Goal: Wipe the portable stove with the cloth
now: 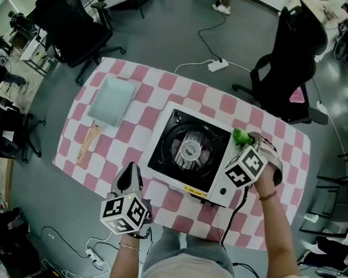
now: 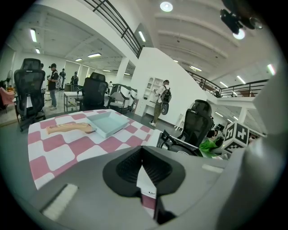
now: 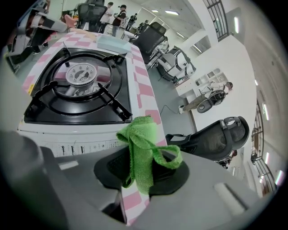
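The right claw point(image 3: 145, 170) is clamped shut on the green cloth point(image 3: 140, 137). It pinches a bunched fold, so a loose wad stands out beyond its tips as a soft pad to rub with. That wad sits at the far right corner of the portable stove point(image 1: 189, 150), right by the white casing. No view shows for certain whether it touches the metal. Starting at a corner seems sensible, since a stroke can then sweep along the casing or across the black pan support without the claw itself scraping it. Wiping looks barely begun.

The left claw point(image 2: 142, 157) is closed with nothing between its pads. It hangs over the table point(image 1: 165, 83) just off the stove's near left corner, probably kept out of the wiping path yet near enough to steady the stove if it slides.

A pale blue tray point(image 1: 112, 100) and a wooden-handled tool point(image 1: 88, 142) lie well apart from the stove's left side, clear of the work.
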`<action>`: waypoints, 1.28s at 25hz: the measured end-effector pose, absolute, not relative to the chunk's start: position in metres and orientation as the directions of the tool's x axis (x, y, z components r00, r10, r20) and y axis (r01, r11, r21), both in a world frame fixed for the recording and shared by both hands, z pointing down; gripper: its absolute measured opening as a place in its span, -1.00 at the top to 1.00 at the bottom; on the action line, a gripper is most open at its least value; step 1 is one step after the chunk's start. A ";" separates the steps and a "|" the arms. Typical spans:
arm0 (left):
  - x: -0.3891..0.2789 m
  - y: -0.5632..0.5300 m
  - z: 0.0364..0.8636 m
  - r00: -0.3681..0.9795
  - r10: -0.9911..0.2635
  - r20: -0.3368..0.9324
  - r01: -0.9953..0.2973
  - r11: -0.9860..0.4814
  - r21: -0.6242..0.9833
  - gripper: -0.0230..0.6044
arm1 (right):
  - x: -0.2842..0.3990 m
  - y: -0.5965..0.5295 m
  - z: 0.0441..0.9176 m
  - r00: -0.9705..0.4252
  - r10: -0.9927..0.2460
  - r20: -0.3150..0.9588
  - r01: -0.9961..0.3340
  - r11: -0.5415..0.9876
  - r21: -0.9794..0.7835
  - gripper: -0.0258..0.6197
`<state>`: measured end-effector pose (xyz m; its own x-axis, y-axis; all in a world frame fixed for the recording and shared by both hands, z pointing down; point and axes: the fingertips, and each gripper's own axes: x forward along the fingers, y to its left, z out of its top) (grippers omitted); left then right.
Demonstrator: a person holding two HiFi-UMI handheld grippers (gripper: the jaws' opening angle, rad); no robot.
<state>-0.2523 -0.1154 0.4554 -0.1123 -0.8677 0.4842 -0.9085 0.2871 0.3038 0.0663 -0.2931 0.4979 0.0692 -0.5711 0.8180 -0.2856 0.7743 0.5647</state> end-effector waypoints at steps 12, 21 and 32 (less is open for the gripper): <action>-0.258 -0.108 0.459 -0.107 -0.866 0.489 -0.905 0.288 0.312 0.93 | 0.065 -0.284 0.501 0.090 -0.563 0.821 -0.278 0.778 0.564 0.59; -0.260 -0.102 0.459 -0.101 -0.867 0.488 -0.903 0.286 0.320 0.93 | 0.062 -0.275 0.501 0.096 -0.557 0.825 -0.275 0.781 0.560 0.59; -0.263 -0.093 0.459 -0.097 -0.869 0.486 -0.903 0.282 0.324 0.93 | 0.060 -0.260 0.501 0.106 -0.547 0.830 -0.280 0.785 0.553 0.59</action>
